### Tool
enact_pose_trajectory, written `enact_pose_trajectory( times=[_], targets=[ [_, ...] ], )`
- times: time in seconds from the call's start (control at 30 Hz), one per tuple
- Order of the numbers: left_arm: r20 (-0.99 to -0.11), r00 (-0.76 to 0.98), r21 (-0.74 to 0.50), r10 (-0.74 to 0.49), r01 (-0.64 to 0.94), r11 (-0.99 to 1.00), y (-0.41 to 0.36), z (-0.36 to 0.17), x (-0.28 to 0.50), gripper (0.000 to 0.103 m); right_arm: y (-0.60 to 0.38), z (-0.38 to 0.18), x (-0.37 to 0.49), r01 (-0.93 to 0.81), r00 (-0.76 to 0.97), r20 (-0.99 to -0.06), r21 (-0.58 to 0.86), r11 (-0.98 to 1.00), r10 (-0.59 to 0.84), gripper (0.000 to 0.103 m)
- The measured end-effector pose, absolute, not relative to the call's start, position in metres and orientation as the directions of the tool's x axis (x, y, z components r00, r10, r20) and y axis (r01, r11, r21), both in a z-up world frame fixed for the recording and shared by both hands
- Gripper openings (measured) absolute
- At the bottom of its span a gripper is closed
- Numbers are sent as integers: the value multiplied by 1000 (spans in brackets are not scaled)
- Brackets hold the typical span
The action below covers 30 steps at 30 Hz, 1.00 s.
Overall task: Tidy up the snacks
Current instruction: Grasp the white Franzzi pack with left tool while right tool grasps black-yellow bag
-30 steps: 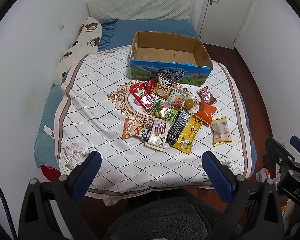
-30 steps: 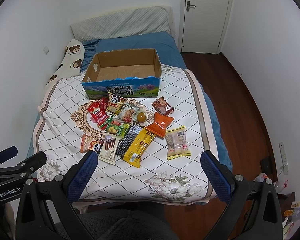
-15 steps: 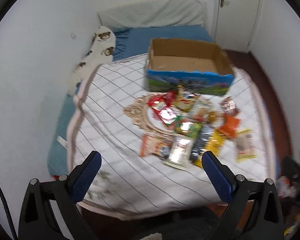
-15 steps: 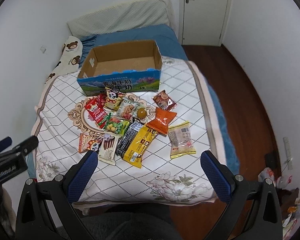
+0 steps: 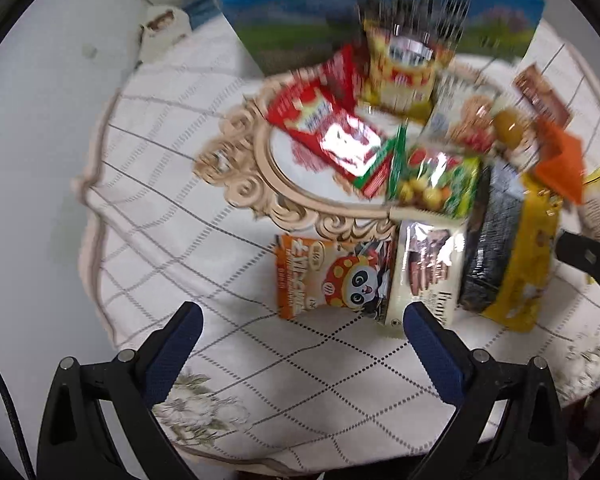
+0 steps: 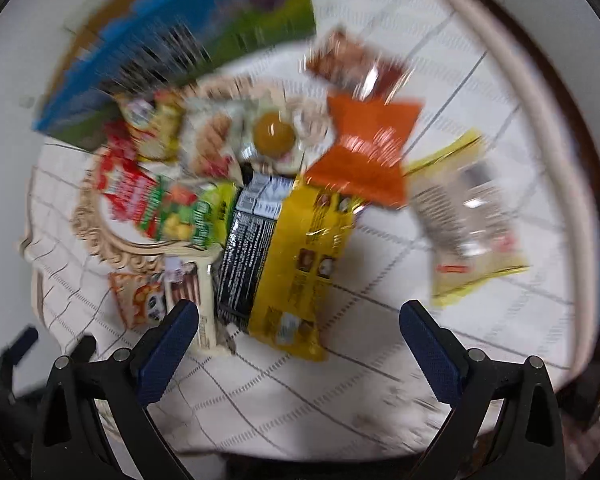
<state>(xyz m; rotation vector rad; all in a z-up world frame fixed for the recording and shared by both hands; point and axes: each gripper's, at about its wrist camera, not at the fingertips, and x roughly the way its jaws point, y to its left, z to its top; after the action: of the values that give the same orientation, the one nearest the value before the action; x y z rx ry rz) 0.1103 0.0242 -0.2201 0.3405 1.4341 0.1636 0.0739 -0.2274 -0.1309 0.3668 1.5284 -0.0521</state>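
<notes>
Several snack packets lie in a pile on the patterned bedspread [image 5: 171, 216], in front of a blue cardboard box [image 5: 300, 20]. My left gripper [image 5: 300, 322] is open and empty, low over the bed just short of the orange panda packet [image 5: 324, 276] and the cream biscuit packet [image 5: 424, 272]. My right gripper [image 6: 300, 320] is open and empty, just short of the yellow packet [image 6: 300, 260] and the black packet [image 6: 243, 248]. An orange packet [image 6: 368, 148] and a pale yellow-edged packet [image 6: 468, 216] lie to the right. Both views are blurred.
The box [image 6: 171, 40] stands behind the pile with its open top mostly out of view. The other gripper shows at the right edge of the left wrist view [image 5: 588, 260] and at the lower left of the right wrist view [image 6: 11, 356]. The bed edge runs along the right [image 6: 540, 92].
Both grippers have dropped from high above the foot of the bed to close over the snack pile. Both stay open and empty. The snacks have not moved.
</notes>
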Motion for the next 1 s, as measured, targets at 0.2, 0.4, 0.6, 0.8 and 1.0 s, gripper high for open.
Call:
enact_pose_trajectory(
  times=[0.2, 0.4, 0.6, 0.8, 1.0],
  targets=[
    [-939, 64, 344, 339, 88, 935, 29, -260, 119, 103, -198, -217, 106, 322, -60, -977, 175, 930, 204, 102],
    [-966, 14, 257, 257, 74, 964, 28, -270, 119, 103, -190, -248, 103, 238, -115, -980, 131, 962, 162, 88],
    [-992, -59, 103, 111, 131, 986, -2, -290, 127, 103, -206, -252, 72, 43, -175, -983, 53, 998, 59, 88],
    [-992, -75, 85, 102, 194, 977, -34, -326, 134, 56, -209, -262, 42, -68, -157, -987, 34, 997, 23, 87],
    [-991, -107, 86, 86, -3, 996, -15, -323, 120, 54, -220, -271, 23, -50, -131, -991, 41, 998, 34, 87]
  ],
)
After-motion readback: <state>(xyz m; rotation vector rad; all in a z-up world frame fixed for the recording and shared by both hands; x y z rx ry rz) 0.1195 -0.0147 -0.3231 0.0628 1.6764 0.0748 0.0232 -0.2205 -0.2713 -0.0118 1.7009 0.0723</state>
